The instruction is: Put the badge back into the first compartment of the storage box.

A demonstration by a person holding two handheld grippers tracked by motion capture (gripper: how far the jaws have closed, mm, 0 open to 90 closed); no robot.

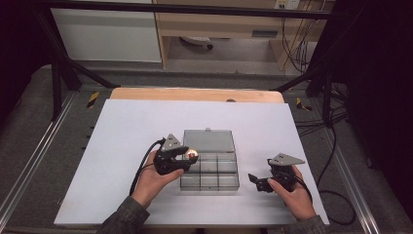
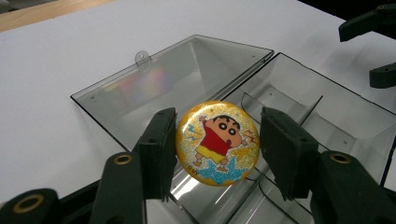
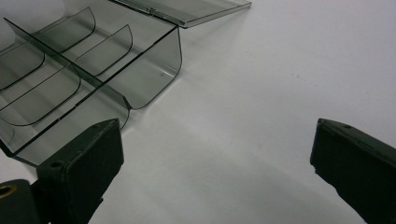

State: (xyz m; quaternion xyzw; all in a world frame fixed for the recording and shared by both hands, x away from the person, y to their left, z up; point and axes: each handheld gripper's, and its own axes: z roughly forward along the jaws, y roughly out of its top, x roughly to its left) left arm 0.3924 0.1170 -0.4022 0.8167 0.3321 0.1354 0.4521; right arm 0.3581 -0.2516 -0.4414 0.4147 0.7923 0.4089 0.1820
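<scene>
Gripping the round cartoon badge [image 2: 218,143] by its edges, my left gripper [image 2: 218,149] hangs over the open compartment box [image 1: 209,183], ready to drop it, while my right gripper [image 1: 259,181] waits wide-jawed to the right.

Open clear box [image 1: 209,165] on white table [image 1: 122,146]

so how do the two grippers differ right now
The left gripper holds a round cartoon badge between its jaws; the right gripper has nothing between its jaws, just bare white table. The left gripper hangs over the open clear divided box; the right gripper sits beside that box, off to its right. The right gripper's jaws stand wider apart than the left's. Both have black jaws, a hand around each.
</scene>
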